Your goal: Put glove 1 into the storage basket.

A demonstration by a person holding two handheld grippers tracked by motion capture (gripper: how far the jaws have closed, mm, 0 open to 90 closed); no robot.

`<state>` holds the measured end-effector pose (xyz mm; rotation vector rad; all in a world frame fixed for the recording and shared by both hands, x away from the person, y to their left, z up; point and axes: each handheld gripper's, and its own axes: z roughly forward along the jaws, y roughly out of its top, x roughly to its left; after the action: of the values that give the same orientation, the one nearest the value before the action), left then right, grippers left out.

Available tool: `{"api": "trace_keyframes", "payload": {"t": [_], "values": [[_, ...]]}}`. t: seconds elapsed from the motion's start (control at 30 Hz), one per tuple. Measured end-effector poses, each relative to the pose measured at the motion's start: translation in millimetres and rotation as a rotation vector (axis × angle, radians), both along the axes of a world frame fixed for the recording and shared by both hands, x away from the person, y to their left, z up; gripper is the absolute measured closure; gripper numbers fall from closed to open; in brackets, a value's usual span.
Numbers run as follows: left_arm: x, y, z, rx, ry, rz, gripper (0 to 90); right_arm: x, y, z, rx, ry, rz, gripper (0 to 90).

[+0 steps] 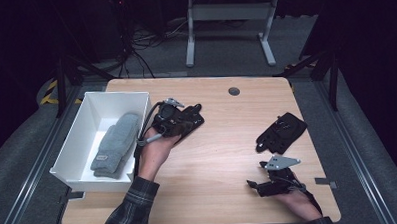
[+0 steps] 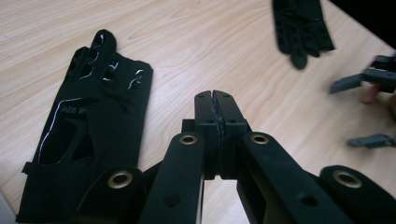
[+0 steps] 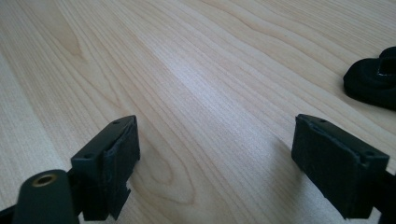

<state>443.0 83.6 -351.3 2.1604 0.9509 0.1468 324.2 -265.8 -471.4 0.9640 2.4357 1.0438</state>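
Closest to the lens in the left gripper view, the left gripper has its tongs pressed flat together with nothing between them, and the black glove it's going for lies flat on the table just beside them, not held. So my worry: closed like that, it can only shove the glove around or bunch it up, and a thin flat glove is easy to miss if the pads come down on wood instead of fabric. It'd need to open and catch an edge. The right gripper sits with its tongs wide apart over bare wood, holding nothing, with the second black glove a little way beyond it. As for containers, the white bin at the table's left edge has grey knit gloves lying in it, plenty of room left.
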Motion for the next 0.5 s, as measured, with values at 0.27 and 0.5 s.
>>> {"api": "trace_keyframes", "payload": {"t": [0.27,0.5], "values": [[22.4,-3.2,-35.5,0.028,0.020,0.082,89.7,0.0,0.2,0.1,-0.001,0.000,0.004,15.8],[47.7,1.6,-65.1,0.096,0.019,0.187,89.8,0.1,0.4,0.1,-0.001,0.001,0.007,15.8]]}}
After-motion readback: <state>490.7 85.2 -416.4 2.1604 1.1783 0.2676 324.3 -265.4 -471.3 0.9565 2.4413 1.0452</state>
